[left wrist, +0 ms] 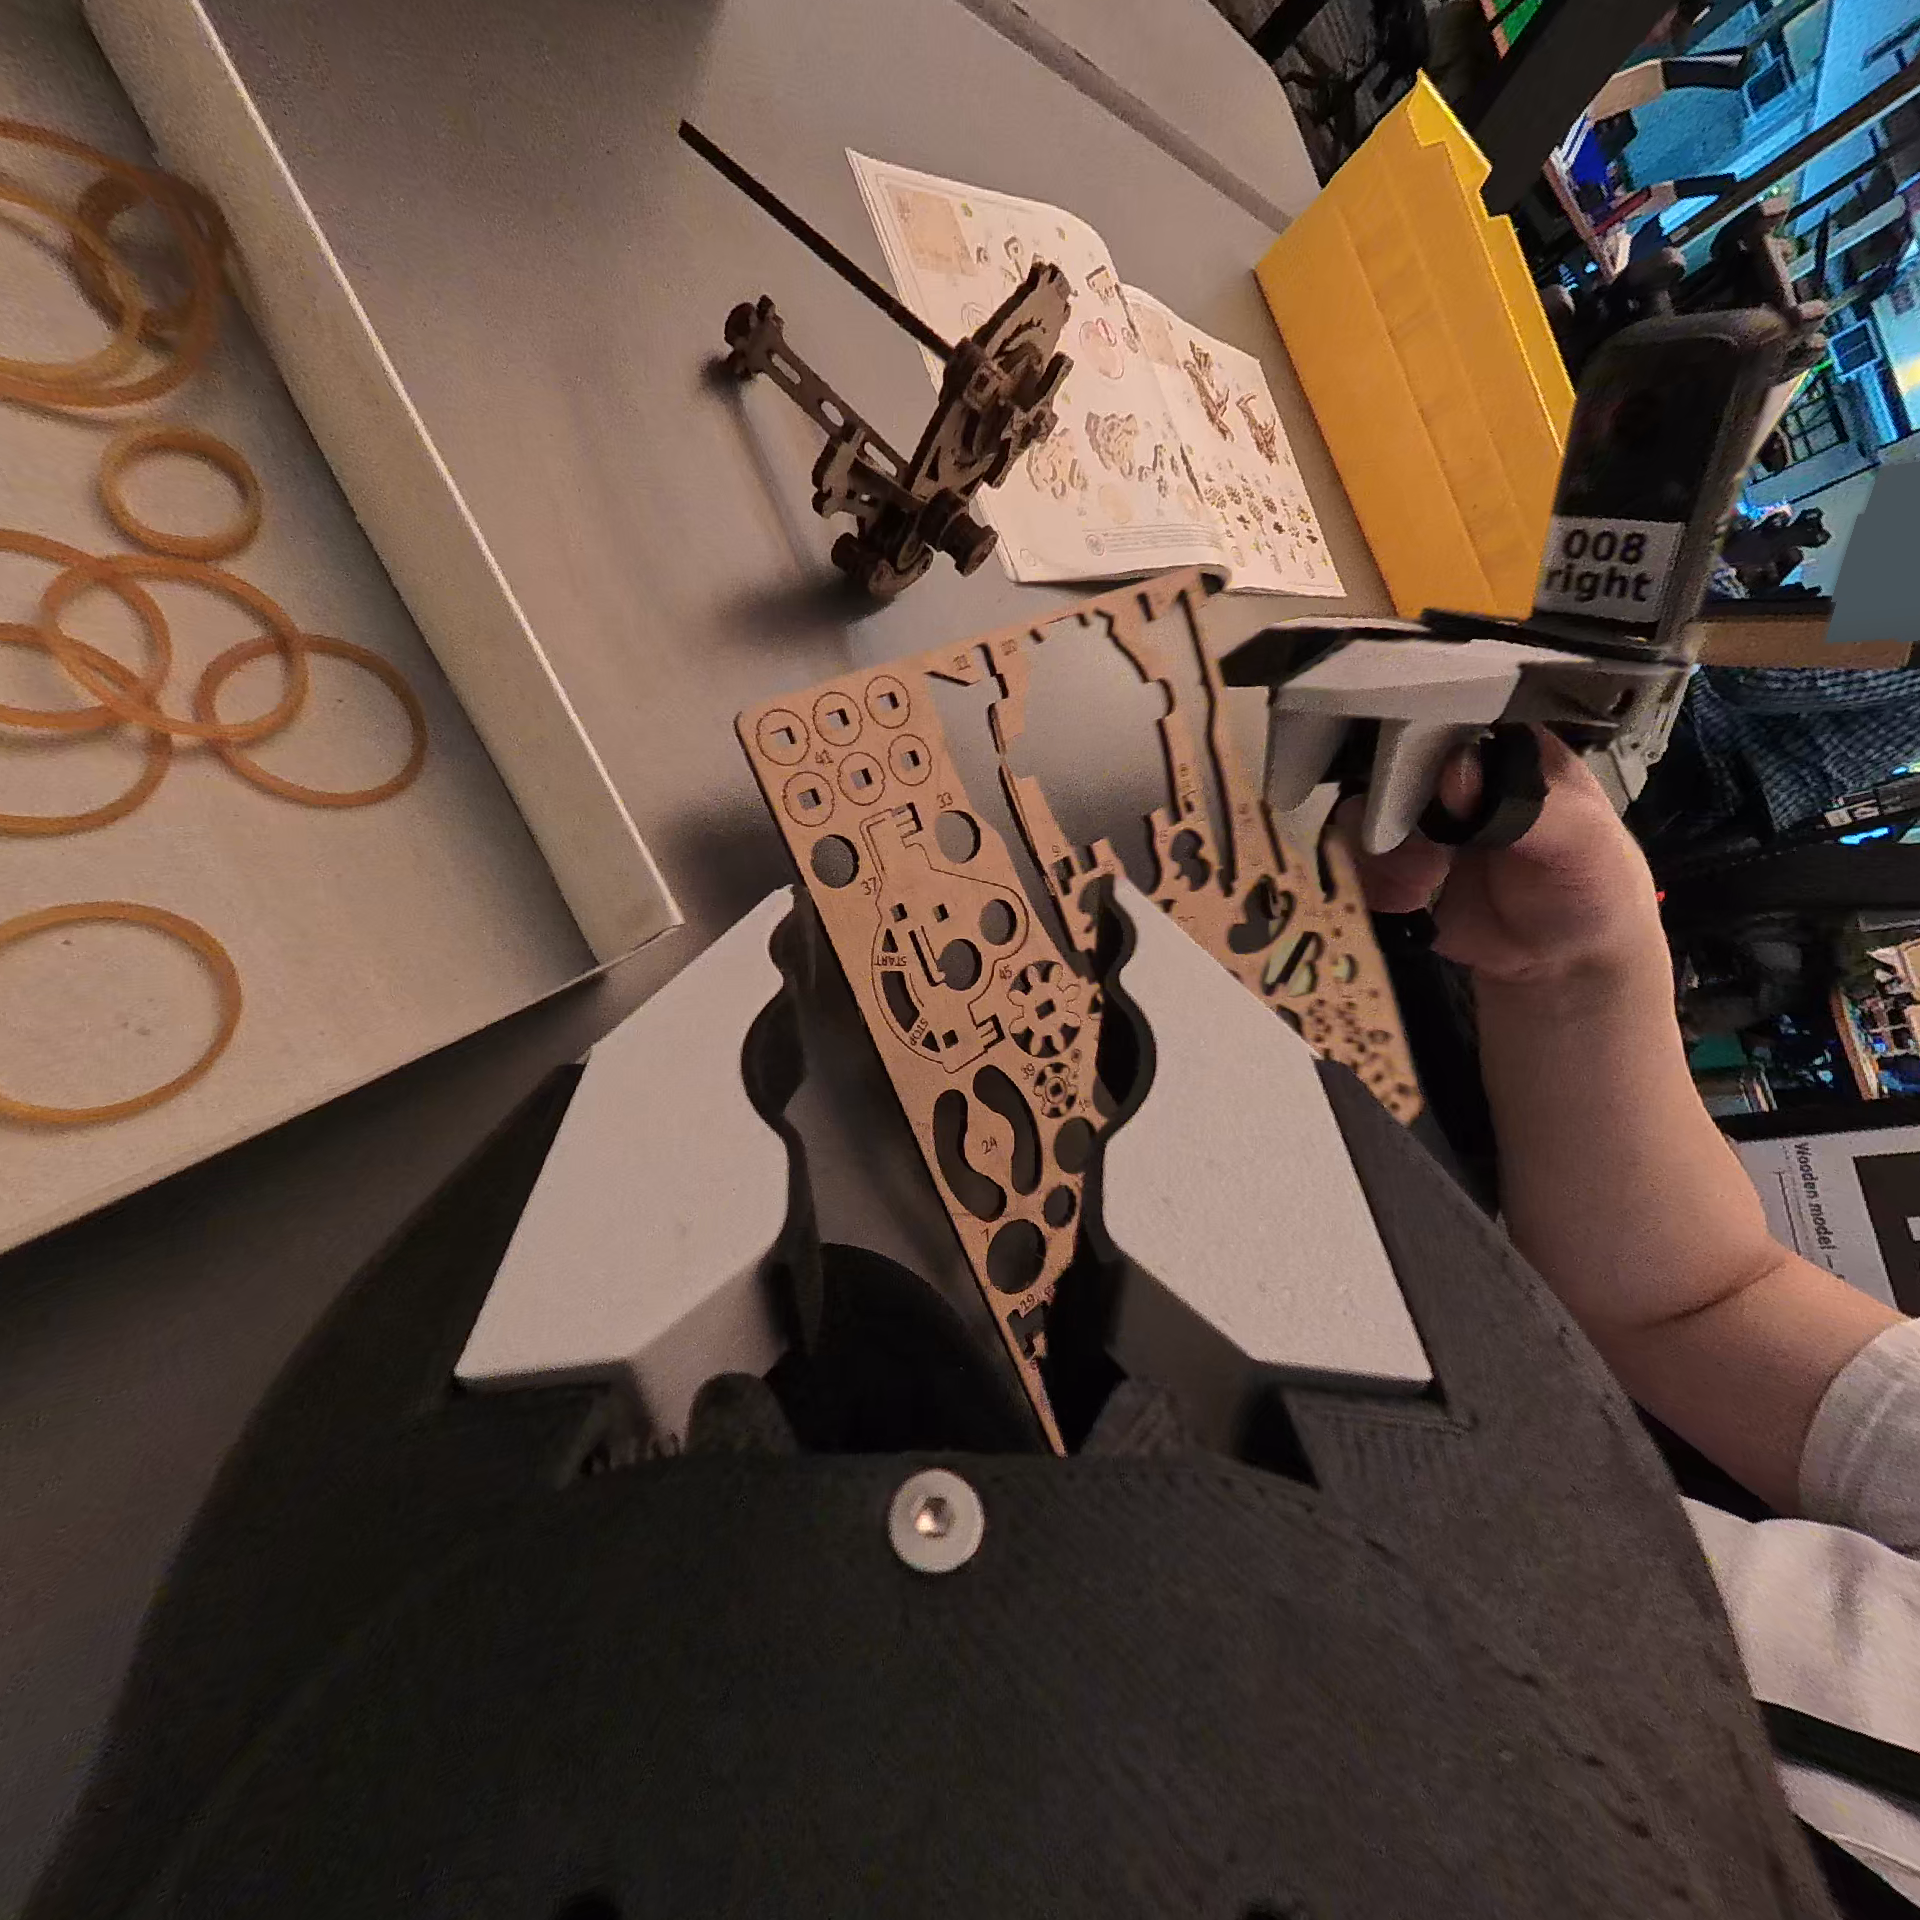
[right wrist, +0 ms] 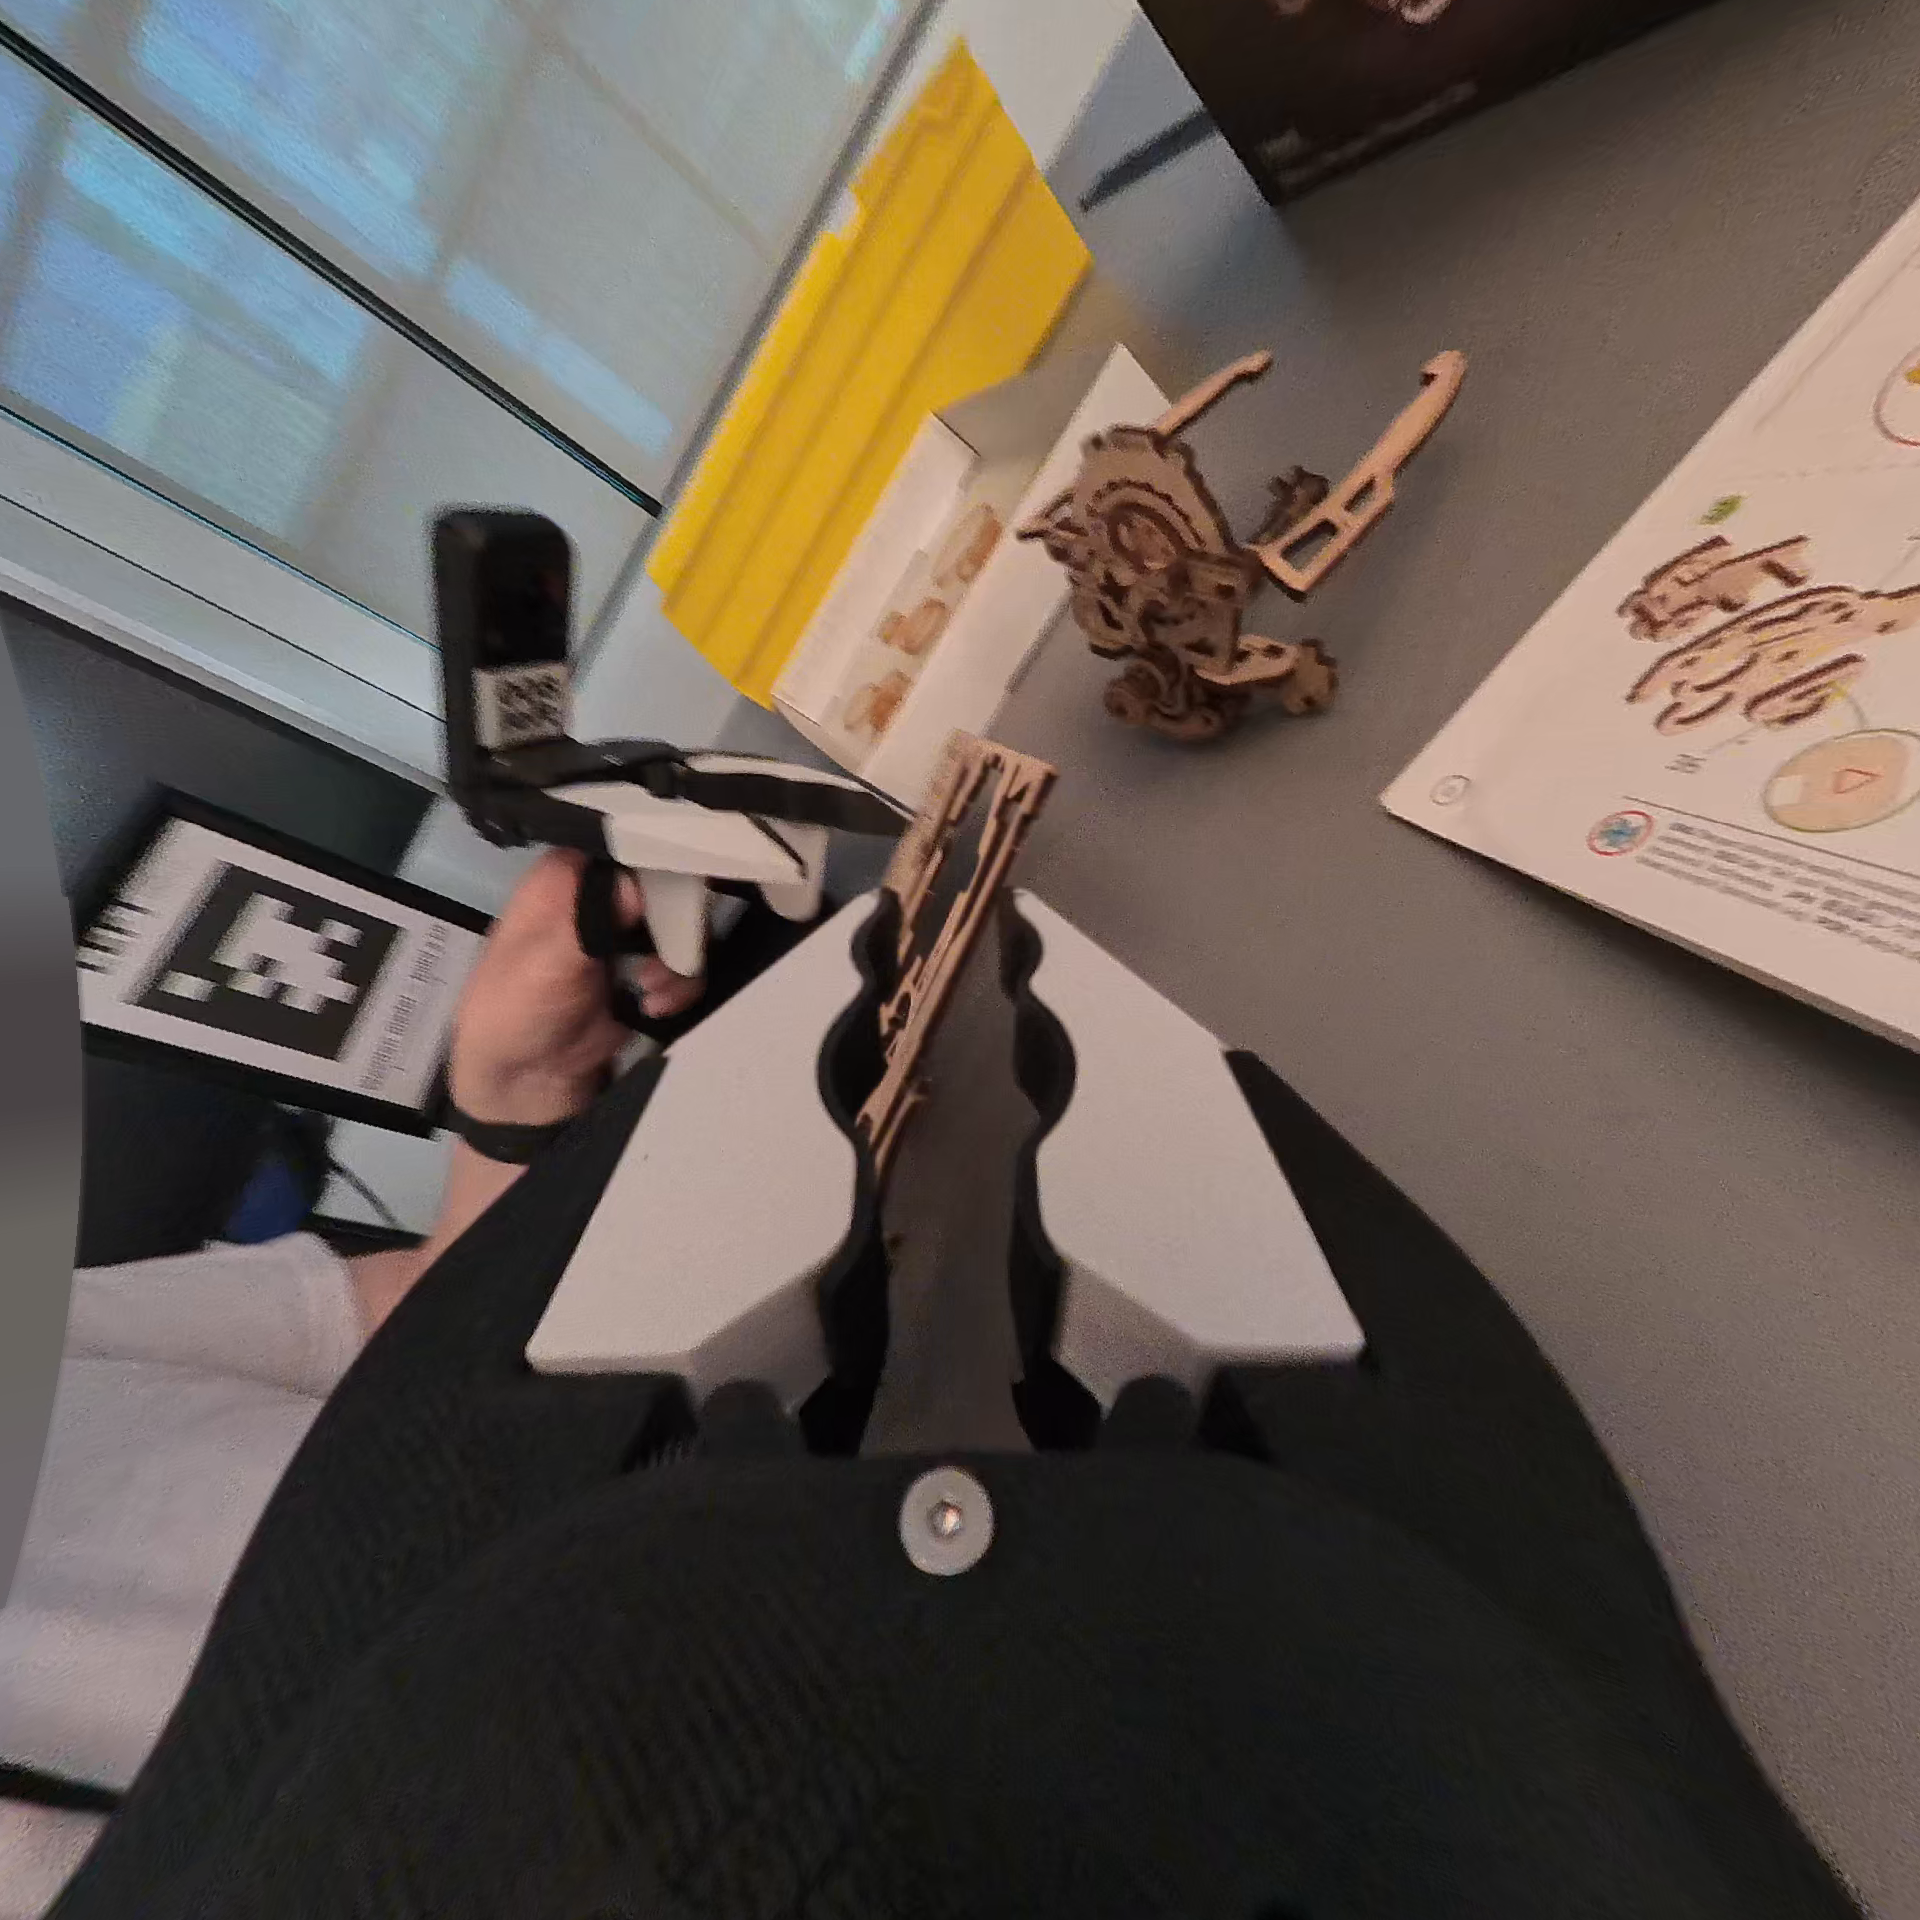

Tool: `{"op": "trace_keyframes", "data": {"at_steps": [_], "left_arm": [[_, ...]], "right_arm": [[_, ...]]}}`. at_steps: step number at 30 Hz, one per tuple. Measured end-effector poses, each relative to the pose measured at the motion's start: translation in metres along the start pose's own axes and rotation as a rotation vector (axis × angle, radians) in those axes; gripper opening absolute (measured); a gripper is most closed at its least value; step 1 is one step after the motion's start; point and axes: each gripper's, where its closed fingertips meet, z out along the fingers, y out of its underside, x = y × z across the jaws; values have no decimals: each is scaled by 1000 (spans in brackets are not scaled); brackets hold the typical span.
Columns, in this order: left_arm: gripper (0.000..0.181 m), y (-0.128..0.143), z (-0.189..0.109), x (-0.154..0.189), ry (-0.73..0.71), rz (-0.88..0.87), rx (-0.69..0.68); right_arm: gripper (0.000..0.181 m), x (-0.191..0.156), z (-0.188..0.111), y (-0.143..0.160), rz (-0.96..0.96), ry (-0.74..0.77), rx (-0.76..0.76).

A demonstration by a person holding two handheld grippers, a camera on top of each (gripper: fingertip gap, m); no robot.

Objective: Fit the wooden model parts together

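A thin laser-cut wooden sheet (left wrist: 904,831) with several parts punched out is held up above the grey table. My left gripper (left wrist: 956,904) has its jaws wide apart, and the sheet runs slantwise through the gap. My right gripper (right wrist: 948,909) is shut on the same sheet (right wrist: 935,935), seen edge-on between its fingertips. The right gripper also shows in the left wrist view (left wrist: 1340,810) at the sheet's far right edge. The left gripper shows blurred in the right wrist view (right wrist: 732,914). A partly built wooden model (left wrist: 935,447) (right wrist: 1174,613) stands on the table beyond.
A white tray (left wrist: 416,499) with several rubber bands (left wrist: 260,717) lies at the left. An open instruction booklet (left wrist: 1143,395) (right wrist: 1714,727) and a yellow bin (left wrist: 1413,364) (right wrist: 883,364) lie past the model. A white box (right wrist: 935,582) and a dark box (right wrist: 1403,83) stand nearby.
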Motion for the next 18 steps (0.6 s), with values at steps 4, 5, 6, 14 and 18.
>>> {"op": "trace_keyframes", "data": {"at_steps": [4,5,6,14,18], "left_arm": [[51,1,2,2,22,2,5],[46,1,3,9,68,-5,10],[41,1,4,16,113,-20,13],[49,1,1,21,158,-13,31],[57,-7,-13,34,243,36,83]], "right_arm": [[13,-4,3,3,165,-100,2],[13,-4,7,12,176,-99,-43],[15,-5,11,20,189,-100,-89],[0,-37,5,16,72,-199,-93],[0,-53,-13,6,-5,-258,-12]]}}
